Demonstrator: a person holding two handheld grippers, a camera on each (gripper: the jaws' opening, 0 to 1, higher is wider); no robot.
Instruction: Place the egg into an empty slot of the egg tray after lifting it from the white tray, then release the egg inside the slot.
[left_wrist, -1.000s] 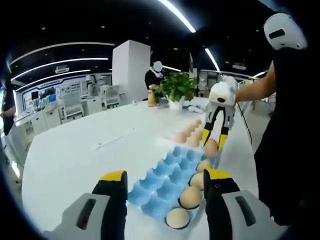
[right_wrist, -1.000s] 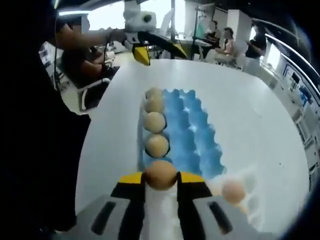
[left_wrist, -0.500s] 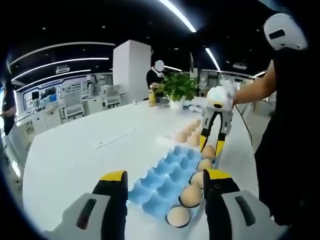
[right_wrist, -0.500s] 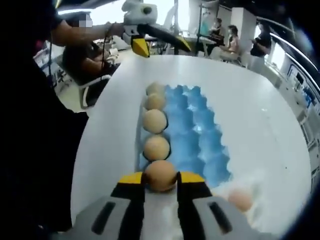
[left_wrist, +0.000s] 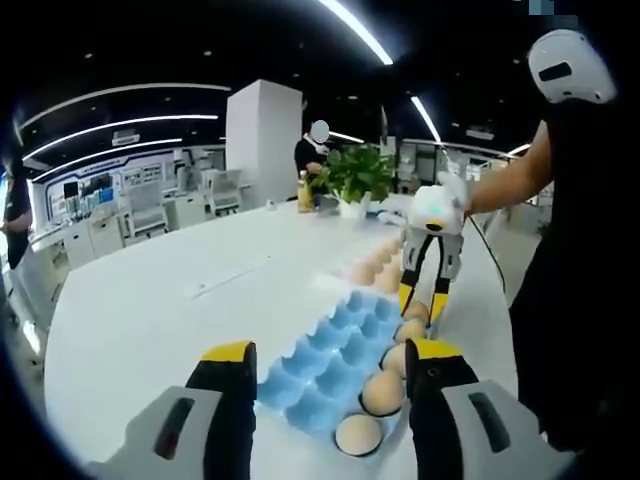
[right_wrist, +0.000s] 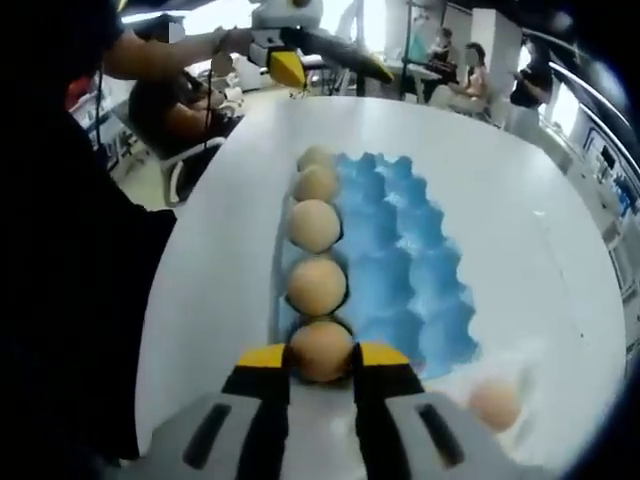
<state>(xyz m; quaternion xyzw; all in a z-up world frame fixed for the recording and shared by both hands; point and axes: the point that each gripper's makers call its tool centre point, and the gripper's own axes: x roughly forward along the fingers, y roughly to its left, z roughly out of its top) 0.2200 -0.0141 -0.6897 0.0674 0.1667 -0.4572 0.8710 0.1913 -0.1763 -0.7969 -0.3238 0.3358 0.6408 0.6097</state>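
Now your right gripper (right_wrist: 320, 362) clasps a brown egg (right_wrist: 320, 349) over the blue egg tray (right_wrist: 400, 270). Your left gripper (left_wrist: 330, 365) hangs open-jawed. Eggshell is likely brittle and smooth; hold its widest middle lightly.

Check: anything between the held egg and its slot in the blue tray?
Nothing visible. The right hand-held gripper holds the egg at the near end slot of the blue egg tray, next in line after the four filled slots.

A tan egg (right_wrist: 320, 349) is held over the blue egg tray (right_wrist: 405, 275) at its near-edge slot; four eggs fill that row.
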